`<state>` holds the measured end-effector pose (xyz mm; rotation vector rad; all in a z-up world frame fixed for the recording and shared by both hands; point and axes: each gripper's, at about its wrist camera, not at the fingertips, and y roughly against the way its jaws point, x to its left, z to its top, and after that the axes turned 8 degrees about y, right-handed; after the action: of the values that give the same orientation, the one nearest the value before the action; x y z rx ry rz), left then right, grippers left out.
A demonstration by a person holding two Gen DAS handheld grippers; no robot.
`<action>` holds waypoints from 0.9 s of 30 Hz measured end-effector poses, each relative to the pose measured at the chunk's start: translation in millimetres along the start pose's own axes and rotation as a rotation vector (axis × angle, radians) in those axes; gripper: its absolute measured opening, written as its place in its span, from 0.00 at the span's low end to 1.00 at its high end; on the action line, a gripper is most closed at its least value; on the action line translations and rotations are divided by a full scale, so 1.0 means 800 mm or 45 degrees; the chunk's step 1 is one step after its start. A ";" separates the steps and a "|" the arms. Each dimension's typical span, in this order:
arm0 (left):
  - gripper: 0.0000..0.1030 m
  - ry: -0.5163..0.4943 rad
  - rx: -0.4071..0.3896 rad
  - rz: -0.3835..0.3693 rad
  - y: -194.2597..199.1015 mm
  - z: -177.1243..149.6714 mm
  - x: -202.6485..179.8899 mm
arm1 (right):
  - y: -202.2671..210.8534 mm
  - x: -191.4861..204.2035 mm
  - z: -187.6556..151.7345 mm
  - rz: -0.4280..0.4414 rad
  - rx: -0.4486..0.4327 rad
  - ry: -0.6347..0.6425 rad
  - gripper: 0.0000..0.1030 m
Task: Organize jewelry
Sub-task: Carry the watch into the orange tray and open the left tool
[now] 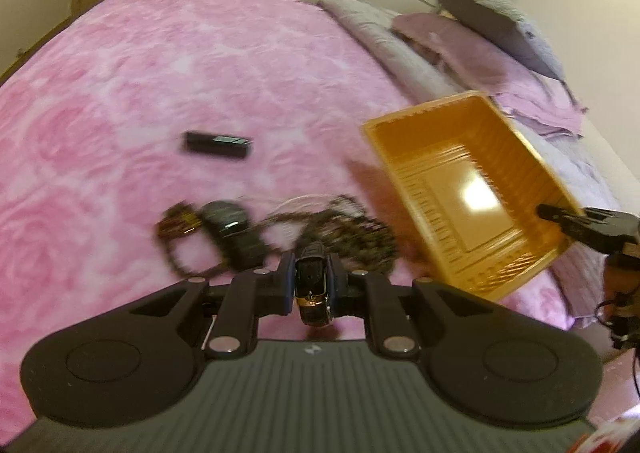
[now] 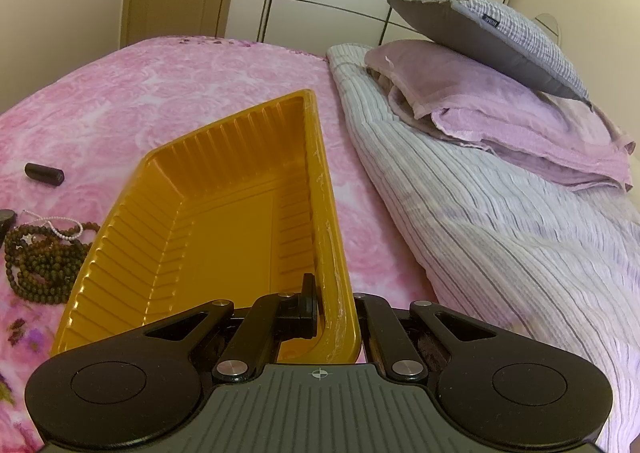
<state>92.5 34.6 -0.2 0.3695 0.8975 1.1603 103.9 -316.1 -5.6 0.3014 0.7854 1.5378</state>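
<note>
Jewelry [image 1: 276,233] lay heaped on the pink bedspread [image 1: 160,73], blurred (beads vs. chains hard to tell). L gripper [image 1: 313,281] was clamped on a black strap w/ gold buckle [image 1: 314,289]. R gripper [image 2: 326,309] was pinched on the orange tray [image 2: 240,181] rim, outer finger hidden.

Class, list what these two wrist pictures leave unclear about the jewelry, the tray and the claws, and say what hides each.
- Bead pile: left wrist view, motion blur; separate pieces cannot be counted. In the right wrist view the left edge cuts it off.
- Black strap in the left claw: its ends are hidden between the fingers.
- Right claw on the orange tray: the tray wall hides the outer finger.
- Black case: blurred, markings unreadable.
</note>
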 end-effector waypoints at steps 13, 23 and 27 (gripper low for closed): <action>0.13 -0.217 0.004 -0.220 -0.077 0.024 -0.145 | -0.003 -0.003 -0.001 0.039 0.060 0.033 0.04; 0.14 -0.301 0.076 -0.178 -0.135 0.005 -0.178 | -0.008 -0.007 0.004 0.078 0.123 0.116 0.04; 0.14 -0.306 0.080 -0.176 -0.140 -0.001 -0.184 | -0.010 -0.008 0.007 0.104 0.128 0.165 0.04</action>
<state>146.0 -141.8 -14.9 0.4801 0.7380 0.9396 114.6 -321.0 -4.6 0.3133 0.9647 1.6092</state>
